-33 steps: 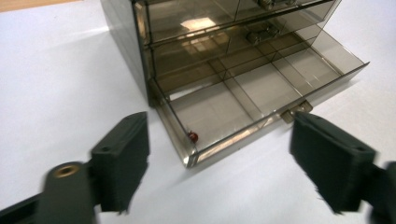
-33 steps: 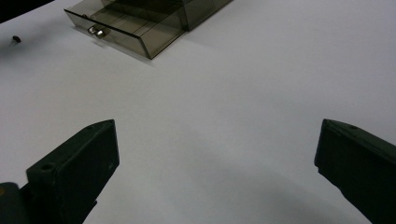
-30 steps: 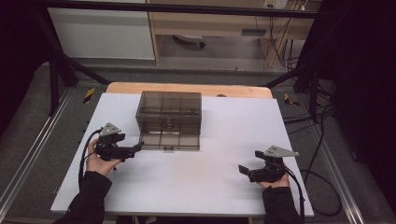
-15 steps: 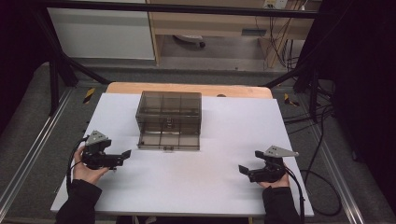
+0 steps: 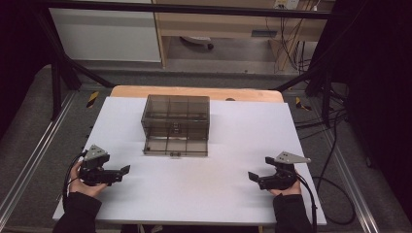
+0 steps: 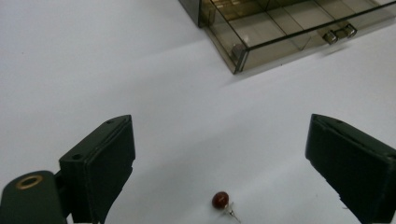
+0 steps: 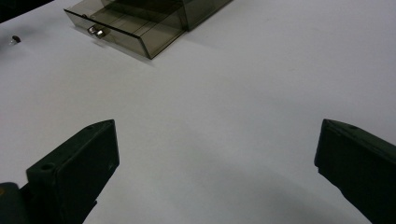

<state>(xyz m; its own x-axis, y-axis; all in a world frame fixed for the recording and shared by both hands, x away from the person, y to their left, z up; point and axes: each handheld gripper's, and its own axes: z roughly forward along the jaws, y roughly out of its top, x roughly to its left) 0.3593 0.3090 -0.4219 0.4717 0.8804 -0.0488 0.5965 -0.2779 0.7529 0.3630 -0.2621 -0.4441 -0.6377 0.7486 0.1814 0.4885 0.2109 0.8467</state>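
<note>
White table top (image 5: 233,145) with a wooden strip along its far edge. Smoked-plastic drawer box (image 5: 176,116) sits at about 12 o'clock — bottom drawer (image 5: 176,145) pulled out. Red-bead earring (image 6: 221,200) lies at roughly 8 o'clock — apart from the box.

The smoky translucent plastic drawer box (image 5: 176,124) looks glossy, with small shiny metal knobs (image 6: 339,33). The white worktop (image 5: 233,145) is smooth and matt. The glossy red bead earring (image 6: 221,200) has a thin metal pin.
</note>
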